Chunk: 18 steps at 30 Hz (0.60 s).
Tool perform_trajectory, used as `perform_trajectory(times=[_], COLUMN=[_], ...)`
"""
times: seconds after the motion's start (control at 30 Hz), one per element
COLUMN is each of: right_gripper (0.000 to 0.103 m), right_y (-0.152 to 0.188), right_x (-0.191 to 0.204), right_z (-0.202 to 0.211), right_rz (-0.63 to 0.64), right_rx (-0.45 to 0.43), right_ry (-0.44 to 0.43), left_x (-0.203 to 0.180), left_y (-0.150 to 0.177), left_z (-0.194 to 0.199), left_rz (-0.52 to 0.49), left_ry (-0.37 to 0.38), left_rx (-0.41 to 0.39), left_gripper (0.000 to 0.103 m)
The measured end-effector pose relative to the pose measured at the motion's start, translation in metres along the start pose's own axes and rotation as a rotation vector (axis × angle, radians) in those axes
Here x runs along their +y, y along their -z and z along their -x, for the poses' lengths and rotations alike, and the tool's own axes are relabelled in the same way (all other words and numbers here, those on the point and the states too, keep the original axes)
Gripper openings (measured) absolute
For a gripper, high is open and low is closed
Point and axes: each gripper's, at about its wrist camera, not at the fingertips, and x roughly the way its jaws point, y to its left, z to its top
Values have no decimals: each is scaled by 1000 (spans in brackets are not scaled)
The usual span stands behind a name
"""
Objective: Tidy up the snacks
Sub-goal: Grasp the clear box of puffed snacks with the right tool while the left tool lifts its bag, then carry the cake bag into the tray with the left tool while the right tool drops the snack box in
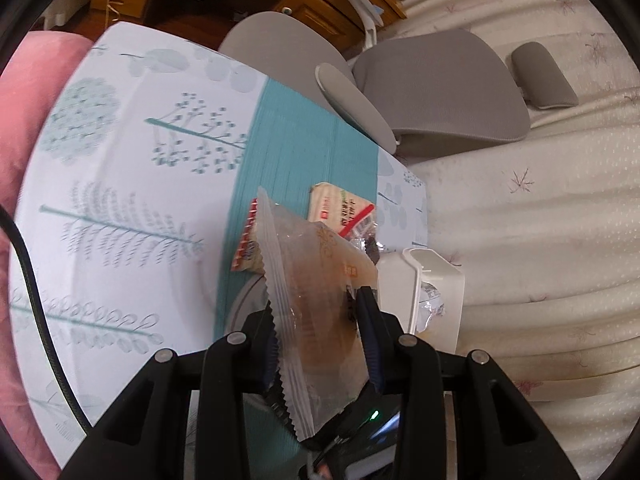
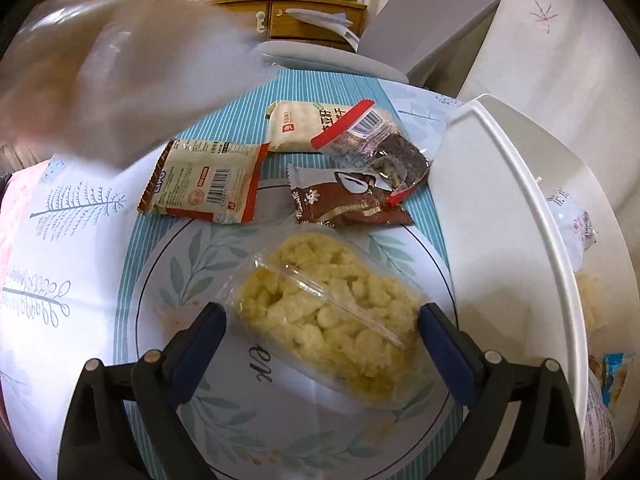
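**Two claws over the bench, one loaded**

Left claw [image 1: 320,320] is clamped tight on a translucent brown-tinted packet [image 1: 316,280], held clear above the bench [image 1: 120,184]. Right claw [image 2: 320,332] stands wide, its pads either side of a clear bag of yellow puffs [image 2: 332,312] lying on the plate [image 2: 168,280], not pressing it. White bin [image 2: 500,208] sits at the bench's right edge.
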Motion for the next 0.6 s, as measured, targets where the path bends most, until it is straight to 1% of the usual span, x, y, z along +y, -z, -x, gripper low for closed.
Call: perform_trajectory(times=[0.1, 0.13, 0.2, 0.37, 0.47, 0.6], right_gripper=[94, 89, 88, 86, 85, 82], right_y=[-7, -9, -9, -2, -1, 14], right_x=[-3, -4, -5, -11, -14, -9], right_z=[-3, -5, -5, -3, 0, 19], right_rz=[-5, -4, 2, 5, -8, -46], right_rx=[-5, -4, -3, 22, 41, 78], right_ry=[-9, -5, 12, 7, -17, -78], left_x=[8, 10, 15, 24, 26, 26], left_y=[6, 9, 13, 24, 33, 48], left_z=[11, 13, 19, 35, 43, 54], left_rz=[11, 15, 19, 25, 15, -4], left_ry=[-2, -3, -11, -16, -21, -21], left_rx=[-10, -13, -20, -38, -48, -62], left_gripper=[33, 33, 33, 32, 32, 32])
